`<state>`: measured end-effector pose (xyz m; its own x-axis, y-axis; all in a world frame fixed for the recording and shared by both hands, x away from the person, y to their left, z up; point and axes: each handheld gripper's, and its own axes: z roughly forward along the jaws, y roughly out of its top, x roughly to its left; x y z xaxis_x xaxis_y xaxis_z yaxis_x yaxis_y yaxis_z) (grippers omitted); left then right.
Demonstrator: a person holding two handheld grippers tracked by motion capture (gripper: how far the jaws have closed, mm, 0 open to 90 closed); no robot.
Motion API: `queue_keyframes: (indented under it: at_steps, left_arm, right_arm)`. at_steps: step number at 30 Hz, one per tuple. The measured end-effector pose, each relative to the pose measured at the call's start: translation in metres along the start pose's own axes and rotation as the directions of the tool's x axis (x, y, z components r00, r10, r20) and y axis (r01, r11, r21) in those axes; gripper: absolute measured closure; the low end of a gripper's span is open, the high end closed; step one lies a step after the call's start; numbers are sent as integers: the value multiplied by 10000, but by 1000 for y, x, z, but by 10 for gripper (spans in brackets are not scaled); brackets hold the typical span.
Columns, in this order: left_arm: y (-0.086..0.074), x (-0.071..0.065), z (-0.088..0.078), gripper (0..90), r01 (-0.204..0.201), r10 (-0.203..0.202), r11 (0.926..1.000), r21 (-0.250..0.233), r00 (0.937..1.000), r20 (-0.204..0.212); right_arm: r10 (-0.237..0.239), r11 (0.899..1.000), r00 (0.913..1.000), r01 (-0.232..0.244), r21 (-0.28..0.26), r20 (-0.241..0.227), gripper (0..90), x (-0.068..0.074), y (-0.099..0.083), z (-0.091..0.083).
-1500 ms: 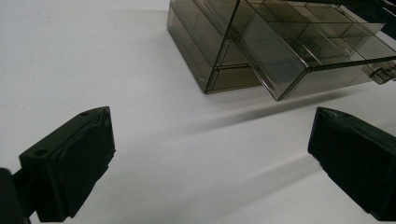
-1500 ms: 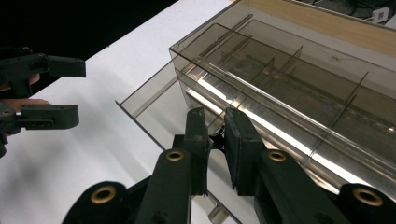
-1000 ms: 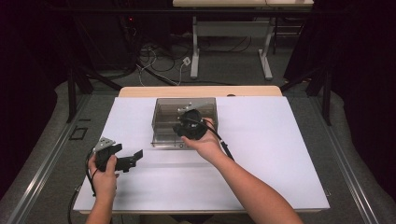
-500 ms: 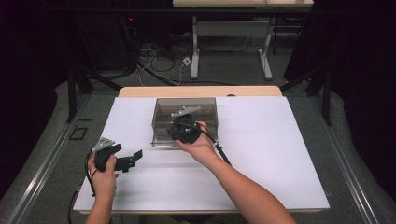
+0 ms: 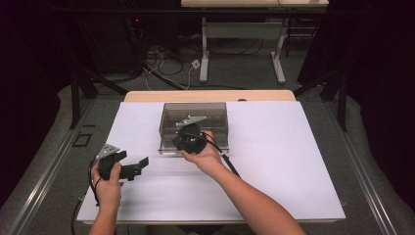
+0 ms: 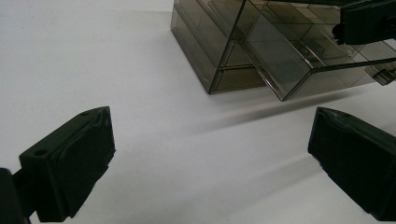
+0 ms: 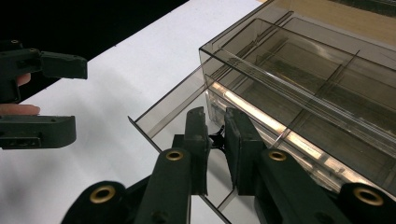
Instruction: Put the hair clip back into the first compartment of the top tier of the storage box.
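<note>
Surface [image 5: 293, 171], white, matte and flat, carries a smoky translucent plastic drawer box [image 5: 195, 115] with hard glossy walls and thin inner dividers, standing near its far middle. One shallow clear-brown drawer [image 7: 163, 107] juts out of the box's front, sagging slightly and open at the top.

Since a second ago the right hand-held gripper [image 7: 215, 116] has slid left along the box's front and a little lower, and now hangs over that open drawer. Its black, rubbery-padded jaws are nearly pressed together, pinching a small black piece [image 7: 216, 137]; what the piece is I cannot tell. It is probably about to be dropped into the drawer.

The left hand-held gripper [image 6: 210, 135] has kept its place at the near left of the surface, jaws spread wide and empty.
</note>
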<state>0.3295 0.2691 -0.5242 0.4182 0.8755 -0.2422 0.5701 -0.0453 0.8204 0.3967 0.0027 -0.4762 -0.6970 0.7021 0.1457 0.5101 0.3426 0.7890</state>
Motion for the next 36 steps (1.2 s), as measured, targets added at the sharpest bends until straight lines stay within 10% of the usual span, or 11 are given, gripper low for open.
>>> queue_keyframes:
  at_steps: [36]
  left_arm:
    - [1,0,-2,11,-4,4,10000,-72,10000,-39]
  right_arm:
    - [-171,9973,9996,156,-711,-209,521,-6,-4,-8]
